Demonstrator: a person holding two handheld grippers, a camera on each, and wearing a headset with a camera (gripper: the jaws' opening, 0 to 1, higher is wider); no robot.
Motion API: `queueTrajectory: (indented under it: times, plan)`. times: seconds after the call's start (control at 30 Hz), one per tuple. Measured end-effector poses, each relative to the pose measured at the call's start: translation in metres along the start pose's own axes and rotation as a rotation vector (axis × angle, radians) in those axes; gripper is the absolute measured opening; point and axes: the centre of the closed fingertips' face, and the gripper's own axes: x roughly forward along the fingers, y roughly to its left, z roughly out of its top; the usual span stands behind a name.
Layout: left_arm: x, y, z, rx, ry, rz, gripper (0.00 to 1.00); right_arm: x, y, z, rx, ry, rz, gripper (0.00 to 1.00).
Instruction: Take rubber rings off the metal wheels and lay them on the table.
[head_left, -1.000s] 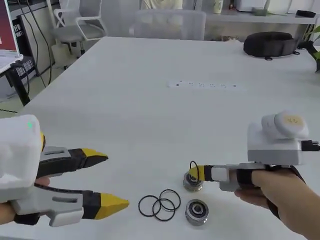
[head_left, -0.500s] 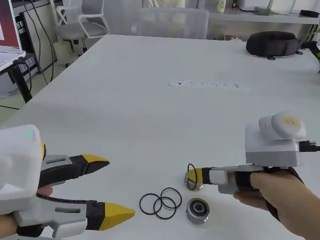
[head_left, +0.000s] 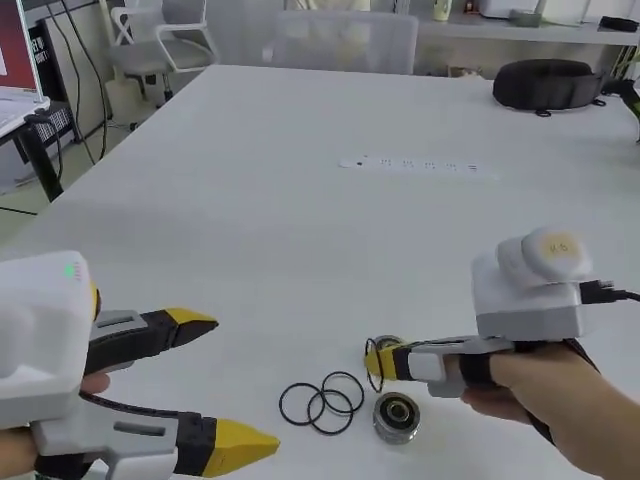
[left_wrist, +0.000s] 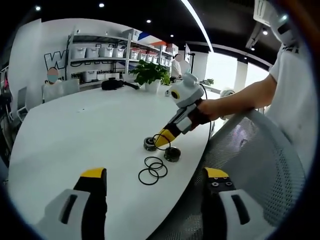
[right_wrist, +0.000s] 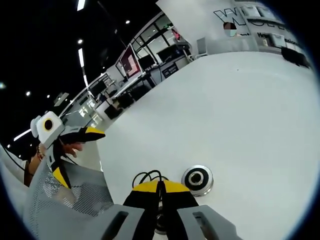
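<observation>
Done so far: three rings (head_left: 321, 403) lie loose and overlapping on the counter (head_left: 300, 200), between the two tools.
In hand: the right tongs (head_left: 378, 360) are clenched on a fourth ring (head_left: 368, 356), which stands on edge at their yellow tips, right at the far wheel (head_left: 388, 344). I cannot tell whether it has fully cleared that wheel.
Left tongs (head_left: 230, 382): released, jaws spread wide, grasping nothing, held low to the left of the loose rings.
Near wheel (head_left: 397, 416): sits flat just beside the loose rings, on the person's side of the right tongs. Whether it carries any ring is too small to tell.
Left to do, by judgement: free the fourth ring if it is caught, lay it down, then check both wheels for further rings.
Edges: wheels and rings sit near the counter's front edge. In the left gripper view the edge curves past just beyond the near wheel, with a mesh chair (left_wrist: 250, 165) beyond it. A ring flicked toward the person could go over.
Open room: broad bare surface ahead and to the left of the work. A socket strip (head_left: 415, 166) lies well apart, up the middle.
Set-down advice: the bare patch just beyond the loose rings, away from the front edge, looks safest.
</observation>
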Motion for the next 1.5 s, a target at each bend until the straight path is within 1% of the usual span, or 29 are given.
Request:
queueTrajectory:
  times: [0.17,0.3,0.37,0.43,0.67,0.97,1.1,1.17,1.23,1.3,1.37,1.43,1.47,1.5]
  plan:
    - [0.0,0.0,-0.001,-0.003,0.004,-0.001,0.75,0.002,0.003,-0.001,-0.008,0.004,0.006,0.0]
    - [-0.001,0.0,0.0,-0.008,-0.003,0.003,0.75,0.006,0.006,-0.003,-0.022,0.01,0.003,0.0]
    - [-0.001,0.0,0.0,-0.009,-0.002,0.003,0.75,0.008,0.007,-0.004,-0.03,0.017,0.004,0.02]
    - [-0.001,0.0,-0.001,-0.007,-0.001,0.003,0.75,0.009,0.009,-0.004,-0.036,0.019,0.007,0.0]
    - [0.0,0.0,-0.002,-0.011,0.007,0.002,0.75,0.009,0.01,-0.004,-0.047,0.017,0.006,0.0]
    - [0.0,0.0,-0.002,-0.011,0.006,0.001,0.75,0.008,0.009,-0.003,-0.038,0.014,0.004,0.0]
    - [0.0,-0.001,-0.002,-0.01,0.008,-0.005,0.75,0.006,0.011,0.0,-0.053,0.014,0.003,0.0]
    - [0.001,-0.003,-0.002,-0.015,0.007,-0.013,0.76,0.003,0.014,0.003,-0.054,0.008,0.013,0.0]
    - [0.001,-0.004,-0.001,-0.017,0.007,-0.023,0.76,0.0,0.021,0.009,-0.06,-0.006,0.029,0.01]
    - [0.001,-0.005,-0.001,-0.014,0.008,-0.028,0.77,-0.003,0.026,0.011,-0.074,-0.007,0.05,0.02]
    - [0.001,-0.006,0.0,-0.013,0.005,-0.032,0.77,-0.006,0.033,0.009,-0.093,0.009,0.079,0.05]
    - [0.001,-0.007,0.002,-0.01,-0.003,-0.039,0.77,-0.009,0.04,0.003,-0.107,0.041,0.101,0.05]
    - [0.001,-0.008,0.003,-0.01,-0.006,-0.043,0.77,-0.012,0.045,-0.001,-0.147,0.063,0.122,0.06]
    - [0.001,-0.008,0.003,-0.009,-0.007,-0.046,0.78,-0.014,0.049,-0.003,-0.167,0.074,0.131,0.08]
